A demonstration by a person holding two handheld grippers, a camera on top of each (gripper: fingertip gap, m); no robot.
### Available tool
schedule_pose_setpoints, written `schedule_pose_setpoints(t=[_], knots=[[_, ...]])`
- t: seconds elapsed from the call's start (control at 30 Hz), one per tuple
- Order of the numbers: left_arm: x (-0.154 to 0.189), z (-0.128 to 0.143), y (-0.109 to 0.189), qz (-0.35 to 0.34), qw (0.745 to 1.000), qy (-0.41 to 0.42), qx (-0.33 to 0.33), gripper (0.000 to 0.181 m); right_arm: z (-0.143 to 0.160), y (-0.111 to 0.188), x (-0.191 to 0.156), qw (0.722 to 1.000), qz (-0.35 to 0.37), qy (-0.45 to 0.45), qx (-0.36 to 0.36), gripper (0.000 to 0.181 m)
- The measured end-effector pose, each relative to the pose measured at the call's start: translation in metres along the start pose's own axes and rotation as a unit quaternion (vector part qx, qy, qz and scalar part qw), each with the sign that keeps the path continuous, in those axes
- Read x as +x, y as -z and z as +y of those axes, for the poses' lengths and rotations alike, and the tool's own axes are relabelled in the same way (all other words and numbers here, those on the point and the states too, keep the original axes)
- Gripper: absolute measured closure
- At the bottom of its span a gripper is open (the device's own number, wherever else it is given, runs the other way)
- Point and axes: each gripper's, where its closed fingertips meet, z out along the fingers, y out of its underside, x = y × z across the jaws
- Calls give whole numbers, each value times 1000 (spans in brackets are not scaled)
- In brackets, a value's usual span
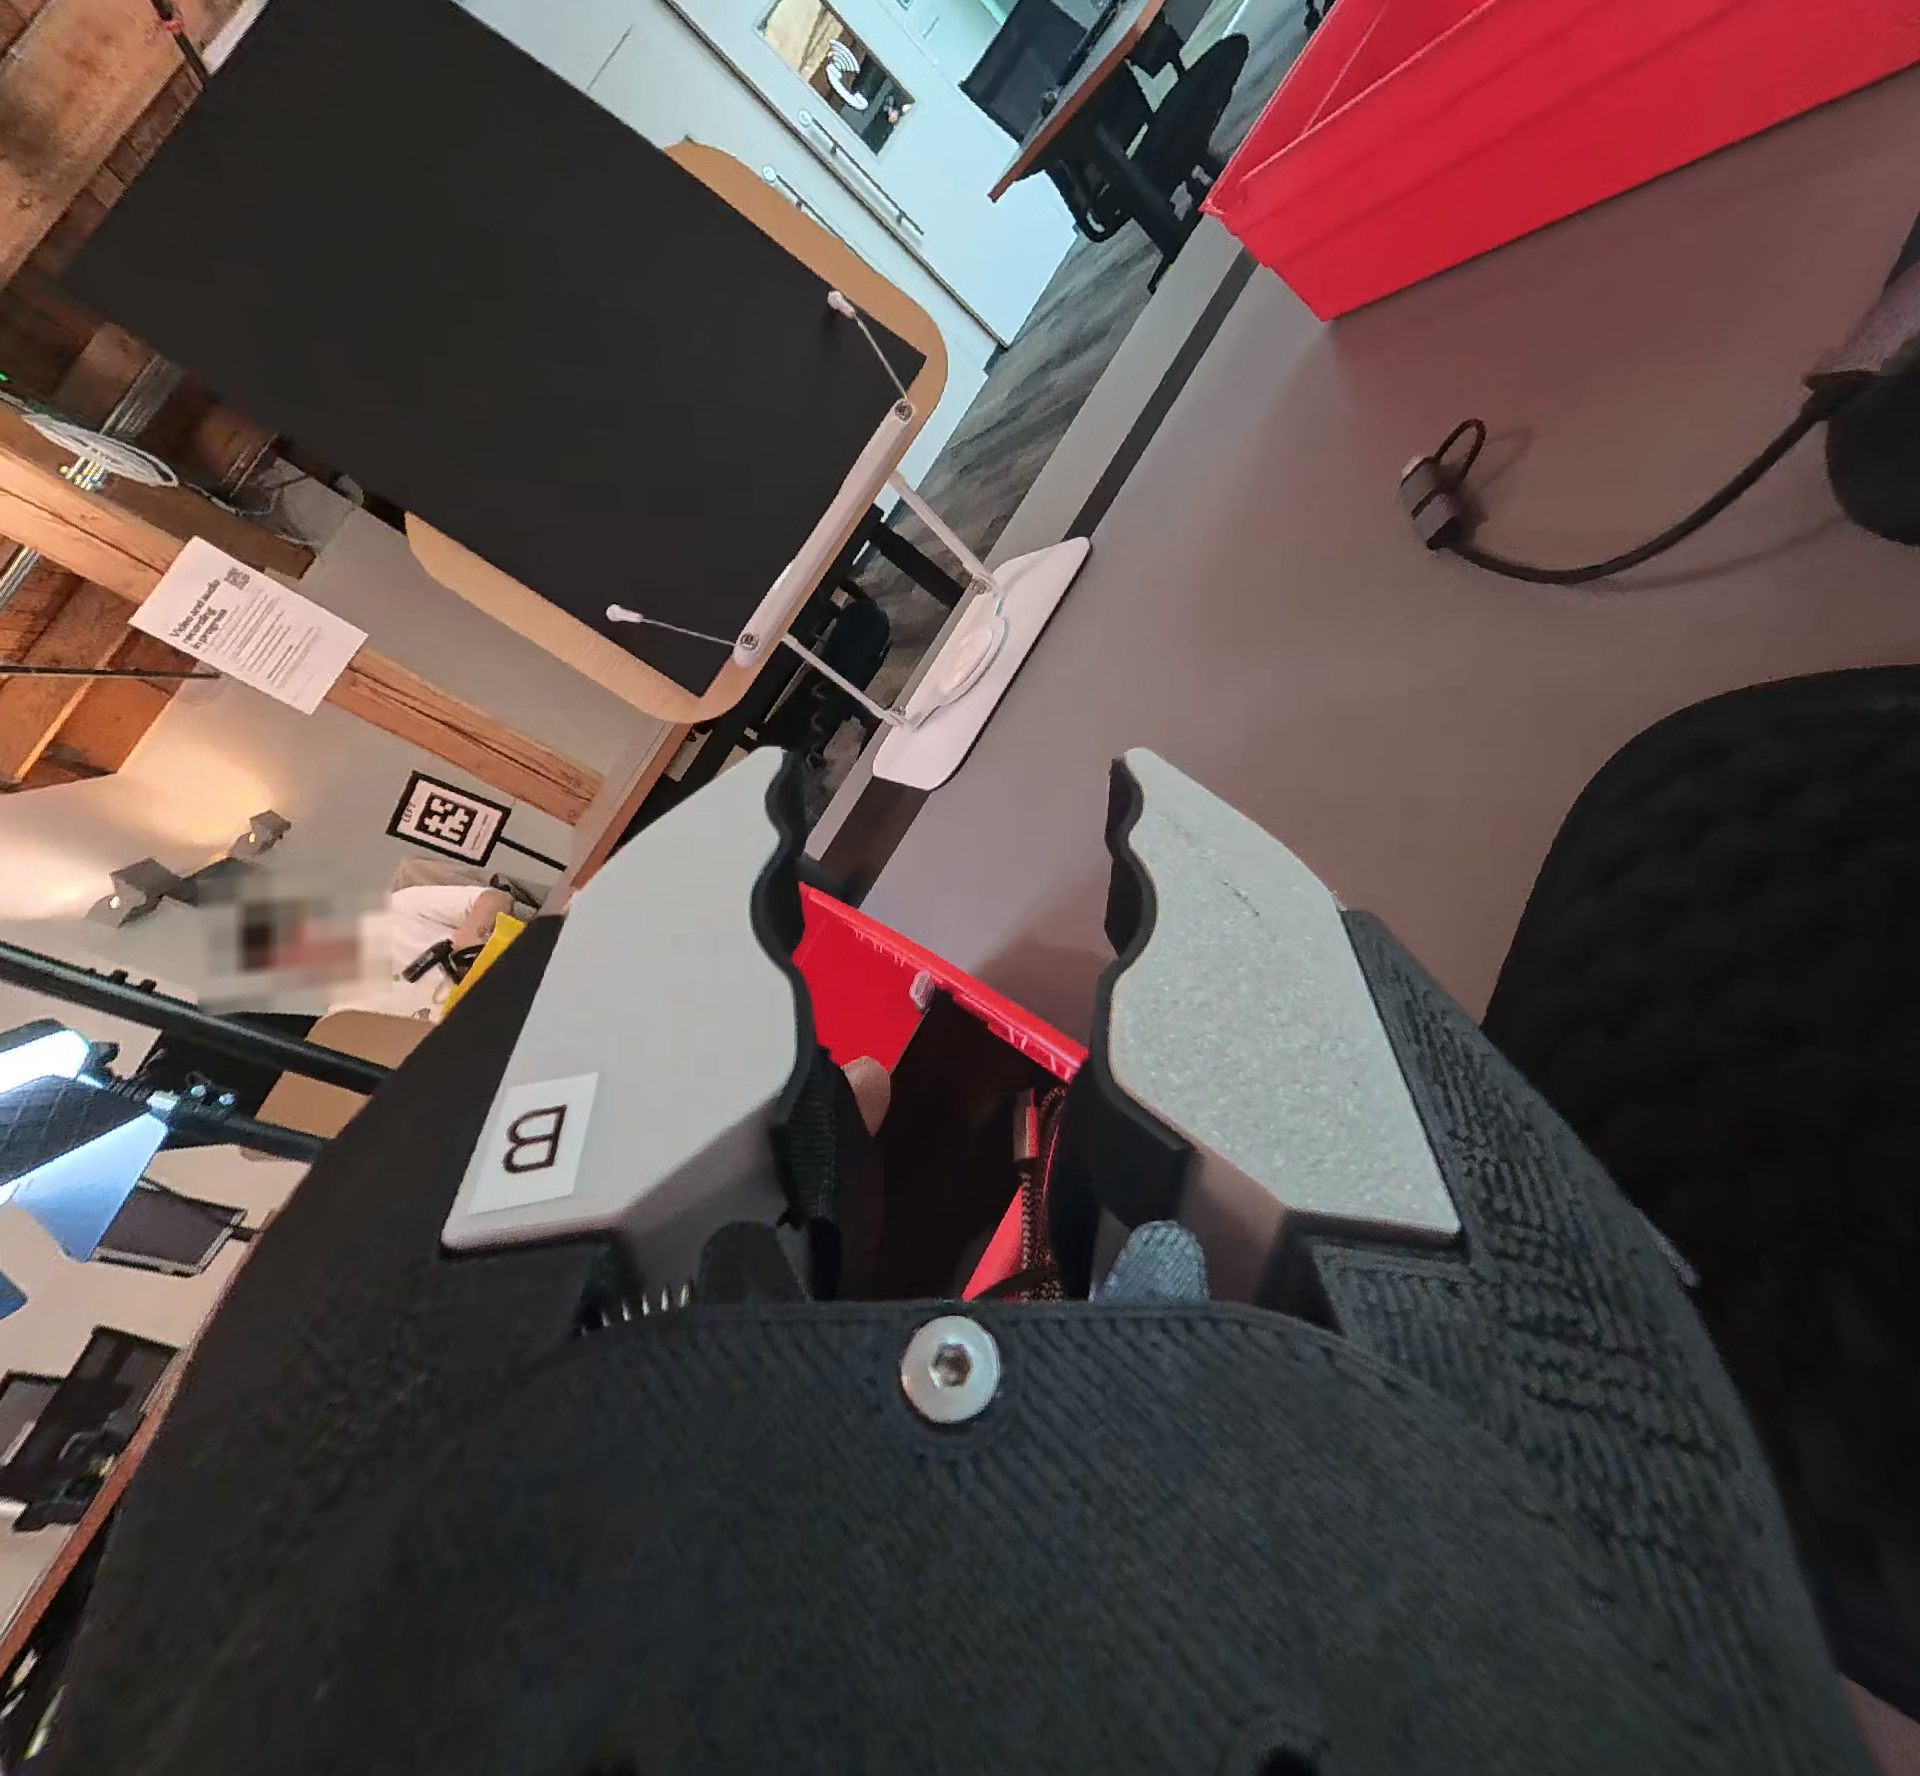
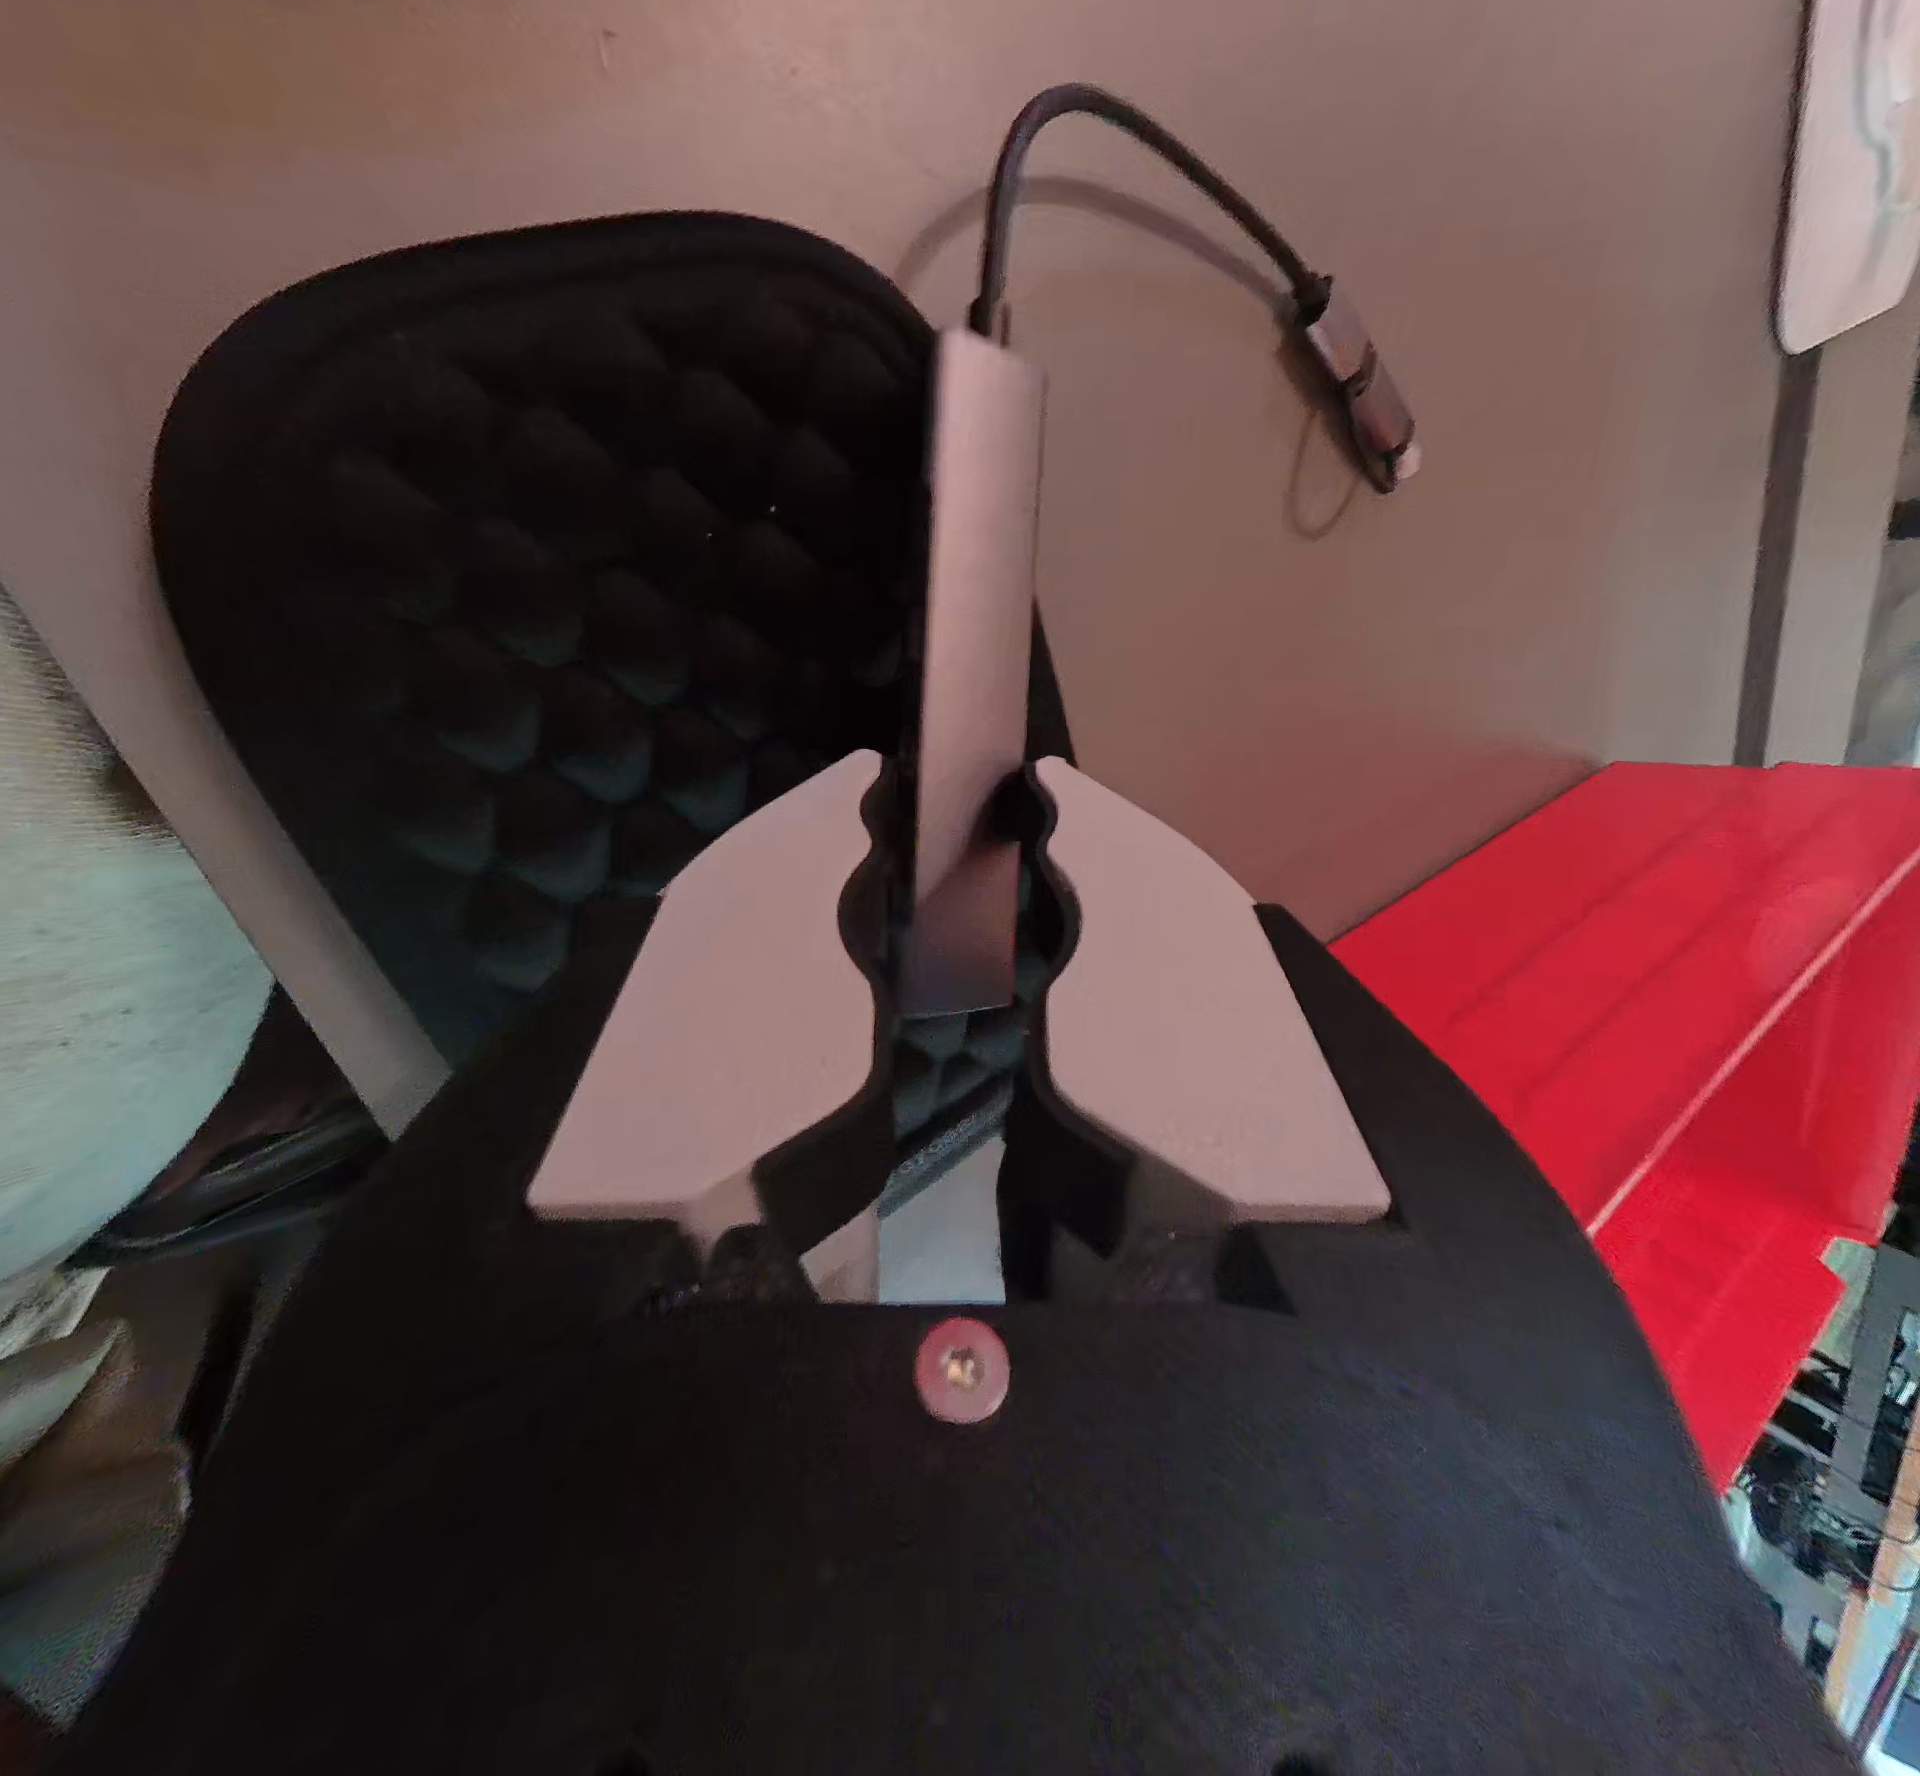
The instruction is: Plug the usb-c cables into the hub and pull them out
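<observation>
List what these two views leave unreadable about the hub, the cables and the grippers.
- Hub ports: right wrist view shows it edge-on and blurred in the right gripper; no sockets visible.
- Braided cable in the small red bin: left wrist view, mostly hidden behind the open left gripper; plug type unclear.
- Hub's tail plug: blurred; its end cannot be made out.
- Large red bin contents: cut off by the edge.
</observation>
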Motion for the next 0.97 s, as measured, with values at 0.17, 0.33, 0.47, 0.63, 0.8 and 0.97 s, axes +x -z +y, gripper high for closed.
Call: schedule_pose_setpoints(t=[0.17,0.33,0.47,0.63,0.8,0.97], knots=[[-10,0,11,-3,999,35,21,127,0,11,-8,998,-38,-34,46,144],[-26,1,27,-18,995,88,47,114,-23,47,18,975,22,-35,218,126],[-64,-14,45,-92,969,177,149,38,-58,122,70,860,177,-78,472,98],[-109,-36,97,-205,901,225,311,37,-46,199,120,674,265,-237,648,36],[-121,-15,109,-228,900,244,280,39,-6,240,133,524,323,-299,729,63],[-107,15,91,-196,944,210,162,60,17,255,120,459,290,-306,782,181]])
